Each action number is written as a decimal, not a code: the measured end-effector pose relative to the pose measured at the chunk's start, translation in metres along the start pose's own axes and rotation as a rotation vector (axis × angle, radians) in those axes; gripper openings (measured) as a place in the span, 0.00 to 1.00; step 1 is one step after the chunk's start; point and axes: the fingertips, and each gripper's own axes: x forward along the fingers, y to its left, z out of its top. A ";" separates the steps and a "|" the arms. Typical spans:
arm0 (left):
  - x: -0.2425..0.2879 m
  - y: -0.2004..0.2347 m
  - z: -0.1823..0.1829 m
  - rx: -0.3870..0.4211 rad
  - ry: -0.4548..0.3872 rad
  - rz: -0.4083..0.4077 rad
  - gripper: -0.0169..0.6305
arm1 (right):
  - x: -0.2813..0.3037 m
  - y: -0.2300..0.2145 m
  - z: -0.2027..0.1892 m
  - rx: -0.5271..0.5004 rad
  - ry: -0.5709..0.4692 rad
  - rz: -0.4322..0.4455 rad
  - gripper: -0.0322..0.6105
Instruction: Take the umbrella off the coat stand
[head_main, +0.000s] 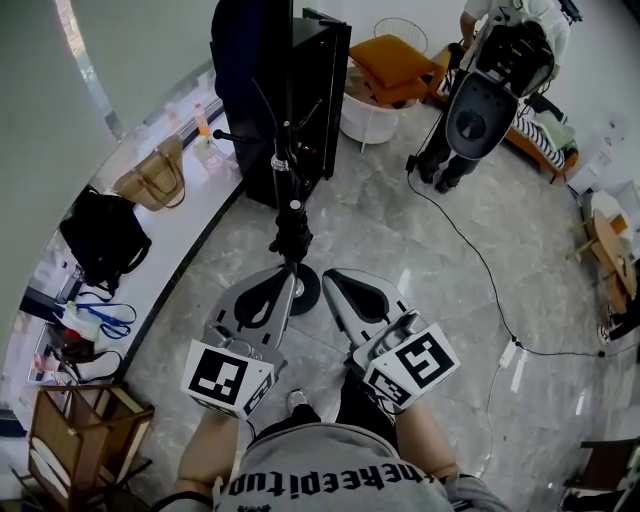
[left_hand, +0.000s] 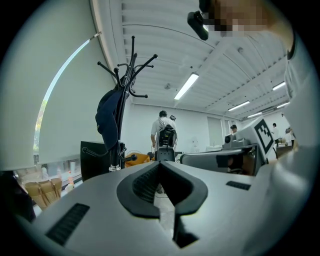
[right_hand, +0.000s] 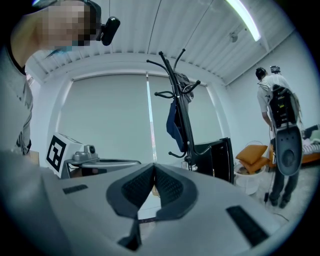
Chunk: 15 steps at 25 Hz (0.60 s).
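The black coat stand rises straight ahead of me, its round base just beyond my jaw tips. A dark blue bundle, apparently the folded umbrella, hangs from its upper hooks; it also shows as the umbrella beside the pole and from above as the umbrella. My left gripper and right gripper are side by side, pointing level at the stand and short of it. The left gripper and right gripper both have their jaws together with nothing between them.
A black cabinet stands right behind the stand. A person with a backpack rig is at the far right near a white basket table with orange cushions. A cable crosses the floor. Bags sit on the left ledge.
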 end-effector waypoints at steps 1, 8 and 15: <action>0.003 0.001 0.001 -0.002 -0.002 0.009 0.05 | 0.002 -0.004 0.001 0.000 0.001 0.009 0.07; 0.028 0.008 0.004 -0.009 -0.003 0.087 0.05 | 0.014 -0.029 0.004 -0.012 0.018 0.089 0.07; 0.051 0.013 0.006 -0.018 -0.002 0.168 0.05 | 0.026 -0.055 0.010 -0.008 0.030 0.170 0.07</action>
